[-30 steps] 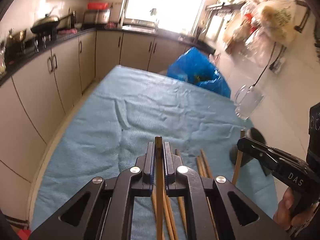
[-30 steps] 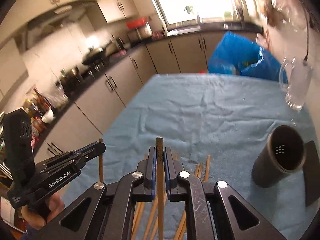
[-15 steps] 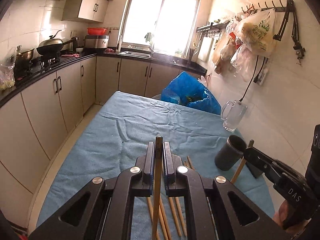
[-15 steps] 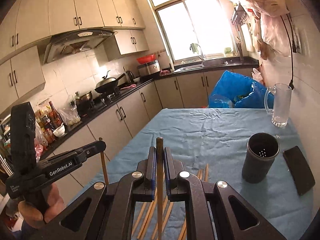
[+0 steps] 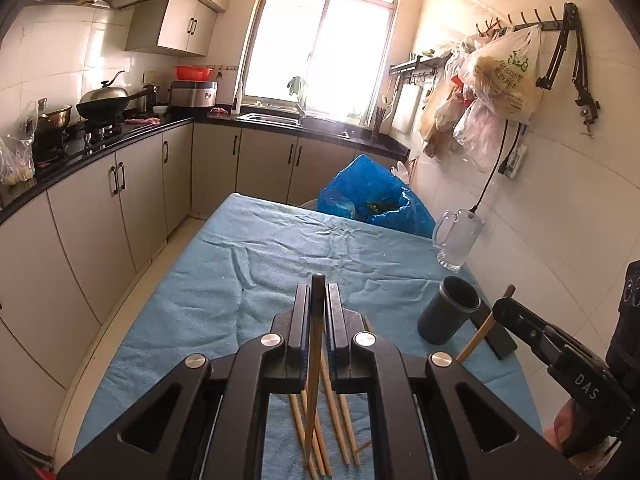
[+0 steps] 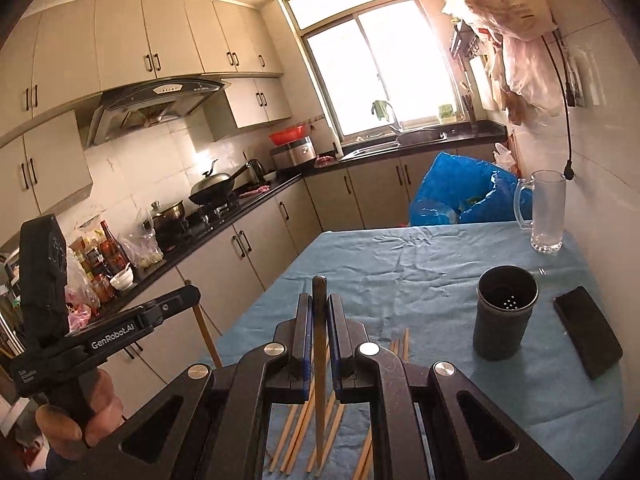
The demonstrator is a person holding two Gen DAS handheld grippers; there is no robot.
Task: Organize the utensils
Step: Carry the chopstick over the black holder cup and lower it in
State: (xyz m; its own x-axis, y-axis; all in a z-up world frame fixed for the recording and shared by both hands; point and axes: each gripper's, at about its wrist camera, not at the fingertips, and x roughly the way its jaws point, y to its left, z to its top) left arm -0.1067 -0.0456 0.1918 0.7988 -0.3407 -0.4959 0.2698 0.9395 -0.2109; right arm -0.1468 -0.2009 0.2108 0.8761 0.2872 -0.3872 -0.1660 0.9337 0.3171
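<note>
My left gripper (image 5: pixel 318 300) is shut on a wooden chopstick (image 5: pixel 314 364) that hangs upright above the blue cloth. My right gripper (image 6: pixel 319 304) is shut on another chopstick (image 6: pixel 320 380), also upright. Several loose chopsticks (image 5: pixel 340 420) lie on the cloth below both grippers; they also show in the right wrist view (image 6: pixel 296 436). A dark cylindrical holder (image 6: pixel 504 312) stands empty to the right, also in the left wrist view (image 5: pixel 450 314). The right gripper shows at the right of the left wrist view (image 5: pixel 505 307), the left gripper at the left of the right wrist view (image 6: pixel 192 294).
A glass mug (image 6: pixel 546 212) stands at the table's far right, by the wall. A black phone-like slab (image 6: pixel 588 330) lies right of the holder. A blue plastic bag (image 5: pixel 372 196) sits beyond the table's far end. Kitchen cabinets (image 5: pixel 88 216) run along the left.
Both grippers have risen and tilted up with their chopsticks, so the views now take in the kitchen walls and window. The holder now sits lower and nearer in both views.
</note>
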